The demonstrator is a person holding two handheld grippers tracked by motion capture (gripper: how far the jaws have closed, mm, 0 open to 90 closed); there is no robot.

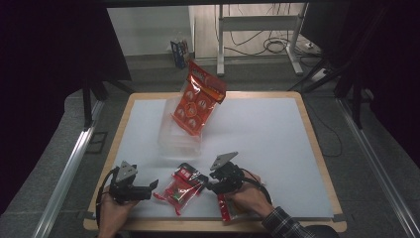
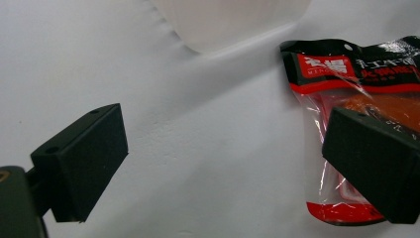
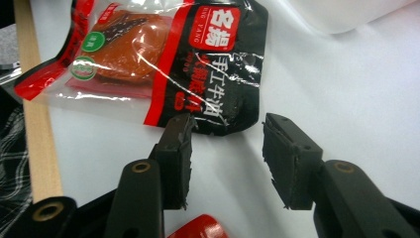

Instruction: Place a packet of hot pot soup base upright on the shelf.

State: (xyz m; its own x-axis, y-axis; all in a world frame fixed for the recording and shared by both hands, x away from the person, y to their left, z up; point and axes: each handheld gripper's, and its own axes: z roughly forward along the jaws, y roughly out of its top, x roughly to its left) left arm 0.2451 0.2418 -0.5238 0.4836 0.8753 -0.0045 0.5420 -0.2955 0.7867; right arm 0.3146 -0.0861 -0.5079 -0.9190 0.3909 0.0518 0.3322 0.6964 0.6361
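The red-and-black snack packet [image 3: 168, 64] is showing "名揚" over "MING YANG" on its red badge at its 12 o'clock edge, with "手工牛肉" running below in white characters

From the high view we look forward and down on the white table [image 1: 267, 139] from above the person's side, far enough back to take in its wooden edge and the floor and desk legs beyond. In the left gripper view we ride on the left gripper [image 2: 223, 163], close over the white surface, looking along its two black jaws. In the right gripper view we ride on the right gripper [image 3: 225, 158], equally near the table, facing its near wooden edge. All three views share the red and black snack packet [image 1: 182, 187] [image 2: 346, 89] [image 3: 163, 59]; both gripper views also catch the lower edge of the clear bag [image 2: 233, 25] [image 3: 346, 12].
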